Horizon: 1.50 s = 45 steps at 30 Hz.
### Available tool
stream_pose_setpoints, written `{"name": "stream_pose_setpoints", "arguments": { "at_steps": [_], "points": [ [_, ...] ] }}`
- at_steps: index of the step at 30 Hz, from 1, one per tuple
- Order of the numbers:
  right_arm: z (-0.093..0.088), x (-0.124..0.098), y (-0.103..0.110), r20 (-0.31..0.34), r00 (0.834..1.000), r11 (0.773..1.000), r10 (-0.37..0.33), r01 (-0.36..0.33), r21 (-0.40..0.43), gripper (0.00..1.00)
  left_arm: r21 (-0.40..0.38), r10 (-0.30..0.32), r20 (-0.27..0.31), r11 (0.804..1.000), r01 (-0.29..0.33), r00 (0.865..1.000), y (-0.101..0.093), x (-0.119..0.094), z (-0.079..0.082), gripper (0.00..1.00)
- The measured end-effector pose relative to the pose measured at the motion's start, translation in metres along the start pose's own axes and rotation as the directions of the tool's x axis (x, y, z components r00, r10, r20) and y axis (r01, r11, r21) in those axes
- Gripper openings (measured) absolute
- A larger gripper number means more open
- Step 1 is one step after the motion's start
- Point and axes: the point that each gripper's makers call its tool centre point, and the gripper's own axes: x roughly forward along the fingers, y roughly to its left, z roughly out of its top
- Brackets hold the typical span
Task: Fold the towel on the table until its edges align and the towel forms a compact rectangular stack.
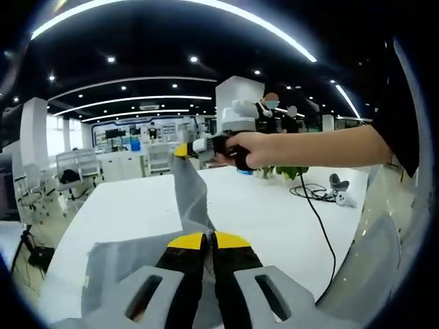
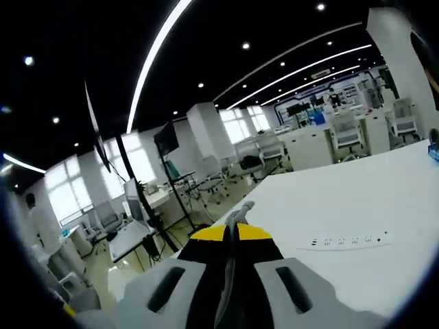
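Grey towel (image 1: 188,199) lifted taut between both clamped tools.

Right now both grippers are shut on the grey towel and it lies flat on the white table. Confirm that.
Not flat. In the left gripper view the towel is lifted: the right gripper holds a corner up above the white table while the left gripper pinches another part. Both are shut on it, as you said.

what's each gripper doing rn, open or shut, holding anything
Left gripper: shut on the grey towel.
Right gripper: shut on another part of the towel, lifted above the table.
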Motion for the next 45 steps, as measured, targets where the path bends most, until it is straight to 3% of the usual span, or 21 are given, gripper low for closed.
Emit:
{"name": "stream_pose_setpoints", "arguments": {
  "at_steps": [8, 19, 23, 25, 31, 32, 35, 40, 45],
  "points": [
    [-0.010, 0.030, 0.025, -0.016, 0.999, 0.999, 0.032, -0.032, -0.009, 0.01, -0.030, 0.100, 0.008, 0.995, -0.100, 0.995, 0.042, -0.019, -0.007, 0.04],
    [-0.039, 0.081, 0.049, -0.071, 0.995, 0.997, 0.073, -0.073, 0.002, 0.01, -0.093, 0.240, 0.011, 0.967, -0.238, 0.971, 0.094, -0.045, -0.024, 0.04],
    [-0.052, 0.095, 0.063, -0.096, 0.990, 0.995, 0.099, -0.101, -0.015, 0.01, -0.102, 0.342, 0.000, 0.935, -0.340, 0.940, 0.114, -0.054, -0.039, 0.04],
    [-0.061, 0.104, 0.065, -0.116, 0.988, 0.994, 0.098, -0.103, -0.044, 0.01, -0.147, 0.362, 0.010, 0.922, -0.357, 0.932, 0.120, -0.056, -0.046, 0.04],
    [-0.085, 0.130, 0.063, -0.150, 0.985, 0.995, 0.085, -0.091, -0.030, 0.01, -0.220, 0.438, -0.015, 0.876, -0.430, 0.899, 0.144, -0.066, -0.078, 0.04],
    [-0.092, 0.136, 0.064, -0.163, 0.983, 0.995, 0.083, -0.090, -0.032, 0.01, -0.220, 0.468, -0.026, 0.859, -0.461, 0.883, 0.152, -0.069, -0.087, 0.04],
    [-0.108, 0.147, 0.066, -0.191, 0.979, 0.996, 0.074, -0.084, -0.042, 0.01, -0.270, 0.493, -0.046, 0.831, -0.486, 0.869, 0.161, -0.071, -0.105, 0.04],
    [-0.138, 0.171, 0.068, -0.244, 0.968, 0.996, 0.064, -0.077, -0.042, 0.01, -0.283, 0.531, -0.082, 0.799, -0.531, 0.843, 0.173, -0.076, -0.128, 0.04],
    [-0.166, 0.189, 0.072, -0.284, 0.957, 0.997, 0.055, -0.068, -0.036, 0.01, -0.334, 0.578, -0.141, 0.737, -0.588, 0.804, 0.191, -0.079, -0.163, 0.04]
  ]
}}
